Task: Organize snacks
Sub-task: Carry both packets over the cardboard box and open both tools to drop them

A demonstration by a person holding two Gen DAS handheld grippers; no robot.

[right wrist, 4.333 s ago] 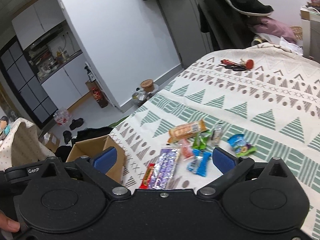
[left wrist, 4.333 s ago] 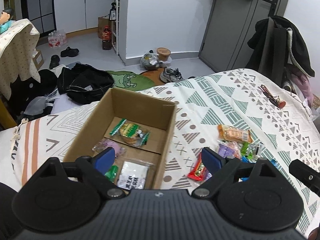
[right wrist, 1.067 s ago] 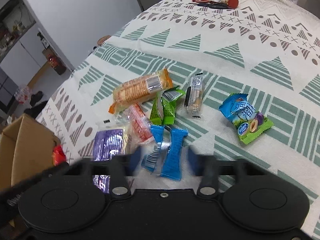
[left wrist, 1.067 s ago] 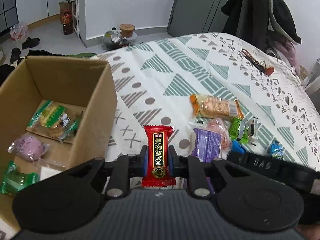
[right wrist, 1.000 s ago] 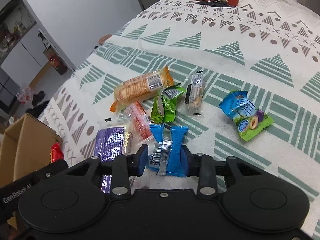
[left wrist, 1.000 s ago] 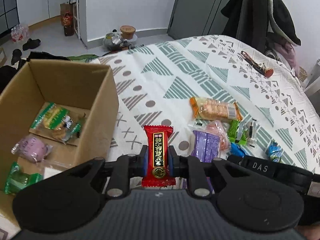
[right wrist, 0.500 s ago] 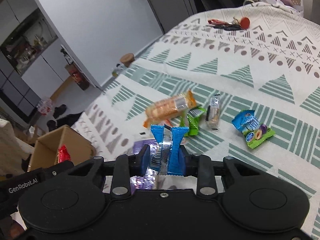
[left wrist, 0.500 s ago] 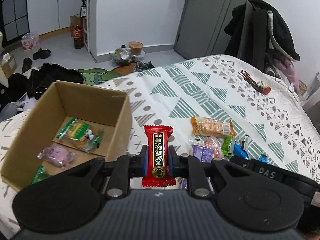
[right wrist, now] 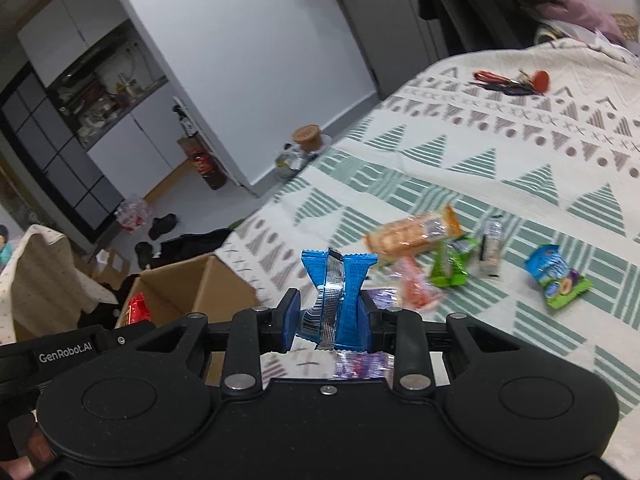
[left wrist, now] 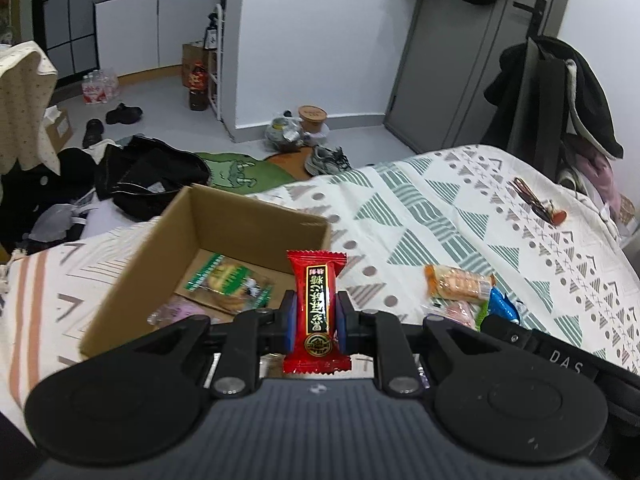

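two snacks are lifted: left claw [left wrist: 313, 316] pinches a red foil candy packet [left wrist: 317, 312], right claw [right wrist: 328, 316] clamps a blue wrapped bar [right wrist: 338, 292]. the brown cardboard box [left wrist: 224, 216] ahead holds a few; several loose wrappers [right wrist: 448, 264] remain beyond the right claw on the bed.

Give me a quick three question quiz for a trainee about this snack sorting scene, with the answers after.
1. True or false: the left tool is shut on a red snack packet.
2. What does the right tool hold? A) blue snack packets B) an orange cracker pack C) nothing
3. Fill in: sorted snacks already lie inside the cardboard ____.

Key
1. True.
2. A, the blue snack packets; the orange cracker pack lies on the bed cover.
3. Box: the cardboard box.
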